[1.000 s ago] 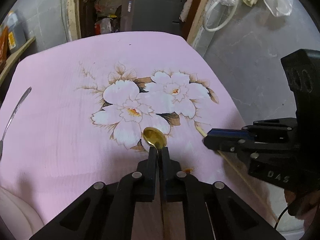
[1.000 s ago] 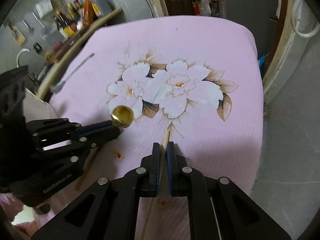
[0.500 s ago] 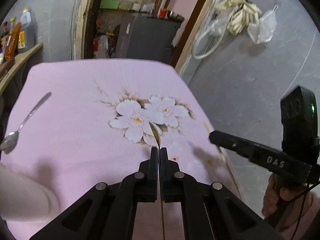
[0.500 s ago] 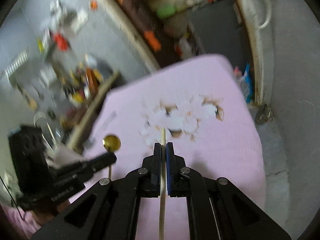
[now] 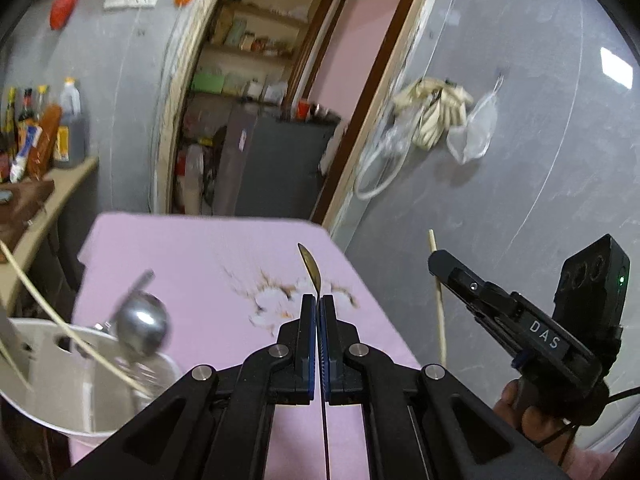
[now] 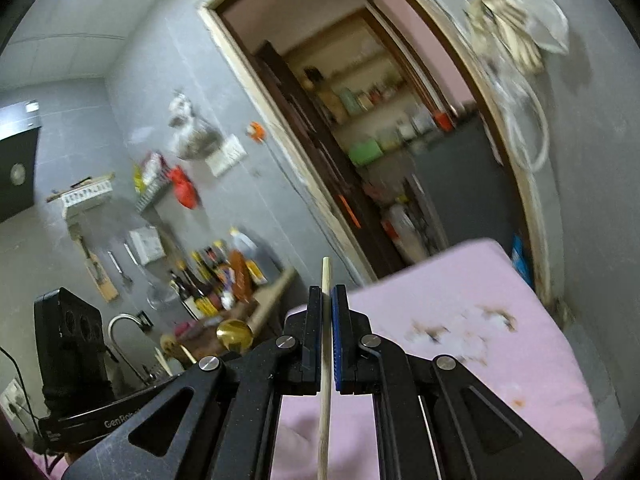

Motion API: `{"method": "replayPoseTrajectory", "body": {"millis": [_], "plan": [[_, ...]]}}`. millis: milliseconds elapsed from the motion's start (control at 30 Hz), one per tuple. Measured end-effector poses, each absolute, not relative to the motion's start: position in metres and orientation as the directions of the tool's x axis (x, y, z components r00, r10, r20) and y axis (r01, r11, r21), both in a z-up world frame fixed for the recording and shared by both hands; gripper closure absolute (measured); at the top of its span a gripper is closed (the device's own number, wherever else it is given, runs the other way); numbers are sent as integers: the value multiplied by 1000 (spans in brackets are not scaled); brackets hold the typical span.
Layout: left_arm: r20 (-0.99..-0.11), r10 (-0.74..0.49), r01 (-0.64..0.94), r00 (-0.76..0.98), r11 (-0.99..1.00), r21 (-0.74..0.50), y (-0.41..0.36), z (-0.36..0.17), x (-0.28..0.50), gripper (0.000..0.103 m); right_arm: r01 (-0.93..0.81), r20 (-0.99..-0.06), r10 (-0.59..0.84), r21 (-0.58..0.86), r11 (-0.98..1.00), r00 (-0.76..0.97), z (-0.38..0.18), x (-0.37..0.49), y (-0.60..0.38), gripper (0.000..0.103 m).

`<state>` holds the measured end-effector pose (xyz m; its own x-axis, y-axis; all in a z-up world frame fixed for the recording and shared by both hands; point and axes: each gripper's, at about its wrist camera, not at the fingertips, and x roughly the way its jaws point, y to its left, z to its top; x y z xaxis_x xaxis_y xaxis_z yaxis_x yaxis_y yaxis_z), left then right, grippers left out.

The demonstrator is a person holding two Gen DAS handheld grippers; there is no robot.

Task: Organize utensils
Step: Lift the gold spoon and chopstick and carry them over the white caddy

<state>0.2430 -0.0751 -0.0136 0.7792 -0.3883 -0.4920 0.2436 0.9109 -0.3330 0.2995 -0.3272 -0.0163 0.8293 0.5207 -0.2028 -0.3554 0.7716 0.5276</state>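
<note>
Left tool (image 5: 319, 300) pinches a gold spoon (image 5: 311, 266) upright; right tool (image 6: 327, 292) clamps a raised wooden chopstick (image 6: 325, 276).

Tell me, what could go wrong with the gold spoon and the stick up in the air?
The left gripper pinches only the thin handle of the gold spoon, so it might swivel or slip. The right gripper holds one chopstick partway along, so it could tip. The white utensil holder already has a silver spoon and chopsticks leaning out, which could block them.
</note>
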Motion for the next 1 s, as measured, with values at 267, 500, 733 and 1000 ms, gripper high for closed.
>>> {"method": "replayPoseTrajectory", "body": {"millis": [267,500,733,1000], "plan": [[-394,-354,222,848,913,-343,-9,36,222,101,-474,-33,567,511,717,823,40,296,-260,98],[-340,-247,131,908,935,-329,59,54,214,101,-543,65,597,505,671,799,53,303,-204,98],[-328,-150,24,933,933,-358,113,38,216,101,-509,80,549,501,700,832,35,306,-173,98],[-285,-117,-19,951,902,-432,139,8,220,101,-426,52,461,484,764,886,9,307,-158,98]]}}
